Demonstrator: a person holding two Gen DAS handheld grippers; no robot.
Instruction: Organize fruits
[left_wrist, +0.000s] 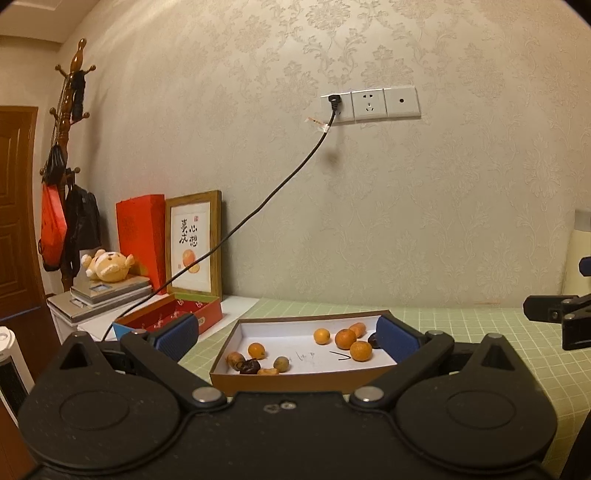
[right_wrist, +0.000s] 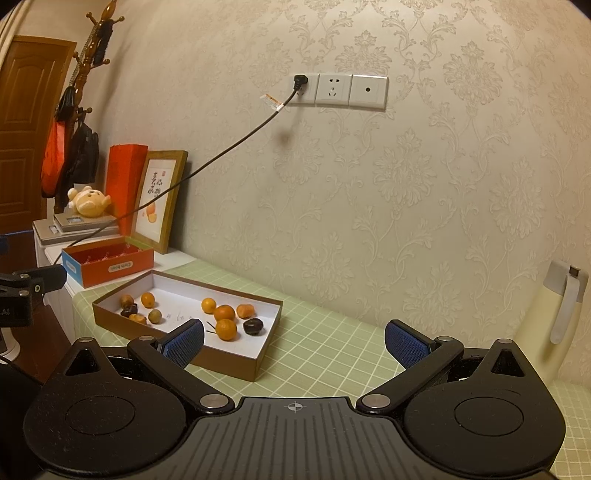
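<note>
On the green checked surface (right_wrist: 332, 354), a shallow brown tray (right_wrist: 236, 363) holds all the fruit in two loose groups.

Toward the tray's left end lie a bright orange (left_wrist: 256, 350), a greenish-brown fruit (left_wrist: 282, 363), a browned one (left_wrist: 235, 360), a dark shrivelled one (left_wrist: 250, 366) and an orange scrap (left_wrist: 268, 371); toward the right sit several sound oranges (left_wrist: 345, 338) and another dark fruit (right_wrist: 253, 326) (so the sorting looks partial, or the groups may be chance). No fruit lies outside the tray, which fits either a scatter awaiting sorting or a gathering already finished. The left hand-held gripper (left_wrist: 288, 334) hovers before the tray, jaws spread wide and empty; the right hand-held gripper (right_wrist: 294, 345) hangs over bare surface just right of the tray, equally wide and empty.
</note>
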